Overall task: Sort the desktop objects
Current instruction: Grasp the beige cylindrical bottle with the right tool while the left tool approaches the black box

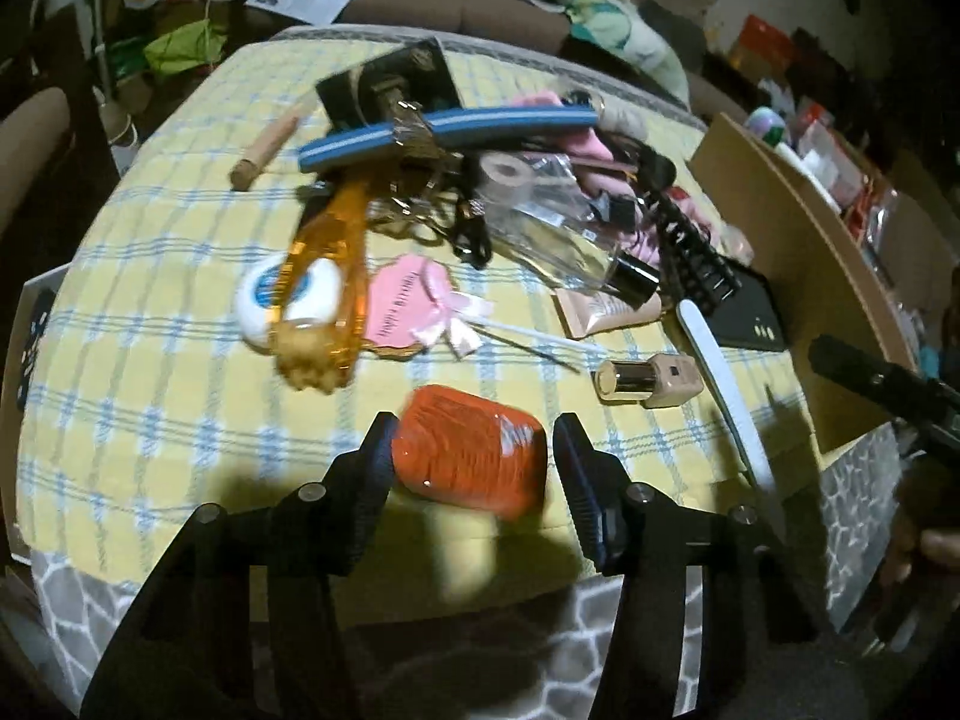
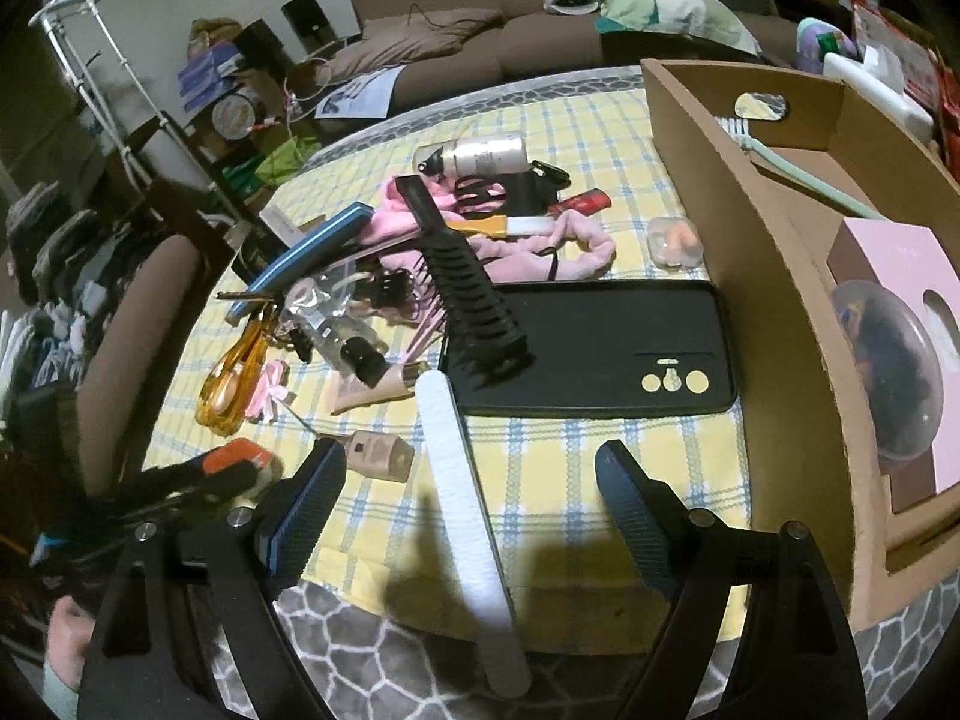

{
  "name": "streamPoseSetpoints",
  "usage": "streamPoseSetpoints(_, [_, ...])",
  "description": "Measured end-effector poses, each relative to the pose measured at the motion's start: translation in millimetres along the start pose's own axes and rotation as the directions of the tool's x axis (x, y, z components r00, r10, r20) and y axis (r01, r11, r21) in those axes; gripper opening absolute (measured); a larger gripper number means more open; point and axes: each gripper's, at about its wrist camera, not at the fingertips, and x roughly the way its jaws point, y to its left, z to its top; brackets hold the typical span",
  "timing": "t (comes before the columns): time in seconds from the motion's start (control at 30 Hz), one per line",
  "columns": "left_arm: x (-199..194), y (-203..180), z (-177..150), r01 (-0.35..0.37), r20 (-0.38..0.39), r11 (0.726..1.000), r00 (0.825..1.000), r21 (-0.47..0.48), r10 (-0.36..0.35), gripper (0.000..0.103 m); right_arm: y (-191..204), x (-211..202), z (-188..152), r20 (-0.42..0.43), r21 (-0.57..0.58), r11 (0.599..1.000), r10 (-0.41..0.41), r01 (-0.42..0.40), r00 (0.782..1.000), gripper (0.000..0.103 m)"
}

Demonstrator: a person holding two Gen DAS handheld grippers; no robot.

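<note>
A small orange wrapped packet (image 1: 468, 456) lies near the front of the yellow checked cloth (image 1: 150, 330). My left gripper (image 1: 474, 426) straddles it. The left finger sits at the packet's edge and a thin gap shows at the right finger, so the gripper is open around it. In the right wrist view the left gripper (image 2: 198, 474) and the orange packet (image 2: 237, 456) appear at the lower left. My right gripper (image 2: 468, 450) is open wide above a long white nail file (image 2: 462, 498), apart from it. A cardboard box (image 2: 750, 276) stands to the right.
A beige foundation bottle (image 2: 378, 450), a black phone case (image 2: 600, 348), a black comb (image 2: 474, 300), a blue buffer block (image 1: 450, 132) and an amber-handled tool (image 1: 327, 276) crowd the middle. The box holds a pink carton (image 2: 900, 276). A brown sofa (image 2: 480, 18) is behind.
</note>
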Motion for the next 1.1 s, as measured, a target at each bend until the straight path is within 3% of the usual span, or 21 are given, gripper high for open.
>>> streamPoseSetpoints(0.2, [6.9, -6.5, 0.6, -0.001, -0.028, 1.0, 1.0, 0.002, 0.001, 0.049, -6.7, 4.3, 1.6, -0.007, 0.021, 1.0, -0.001, 0.001, 1.0, 0.087])
streamPoseSetpoints(0.43, [20.7, -14.4, -4.6, -0.045, -0.043, 0.998, 0.998, 0.034, 0.046, 0.063, 2.1, 11.5, 0.2, -0.026, -0.004, 1.0, 0.004, -0.004, 1.0, 0.087])
streamPoseSetpoints(0.6, [24.9, -25.0, -6.7, -0.111, -0.018, 0.988, 0.993, 0.108, 0.113, 0.06, 10.5, 14.1, 0.1, -0.029, -0.023, 1.0, 0.018, -0.019, 0.999, 0.087])
streamPoseSetpoints(0.7, [24.1, -22.8, -6.0, -0.106, -0.032, 0.991, 0.994, 0.088, 0.109, 0.055, 13.3, 12.3, 1.0, -0.02, -0.032, 0.999, 0.029, -0.029, 0.999, 0.087])
streamPoseSetpoints(0.73, [22.0, -21.1, -5.0, -0.106, -0.037, 0.992, 0.993, 0.074, 0.109, 0.057, 14.0, 10.3, 1.5, -0.013, -0.029, 0.999, 0.041, -0.042, 0.999, 0.087])
streamPoseSetpoints(0.8, [10.6, -16.6, -3.1, -0.11, -0.031, 0.994, 0.993, 0.027, 0.111, 0.071, 17.3, 7.0, 4.2, -0.009, -0.026, 0.997, 0.074, -0.075, 0.997, 0.087])
streamPoseSetpoints(0.87, [-7.0, -9.5, -0.3, -0.06, -0.016, 0.998, 0.998, -0.022, 0.059, 0.089, 21.8, 2.7, 8.2, -0.003, -0.032, 0.994, 0.1, -0.1, 0.995, 0.087])
streamPoseSetpoints(1.0, [-37.9, 8.7, 20.6, 0.053, 0.009, 0.995, 0.999, -0.087, -0.052, 0.092, 33.5, -3.7, 31.9, 0.025, -0.049, 0.986, 0.159, -0.158, 0.987, 0.087])
streamPoseSetpoints(1.1, [-54.5, 32.1, 53.6, 0.048, 0.094, 0.988, 0.995, -0.149, -0.034, 0.092, 43.4, 4.5, 65.2, 0.054, -0.05, 0.98, 0.194, -0.192, 0.979, 0.082])
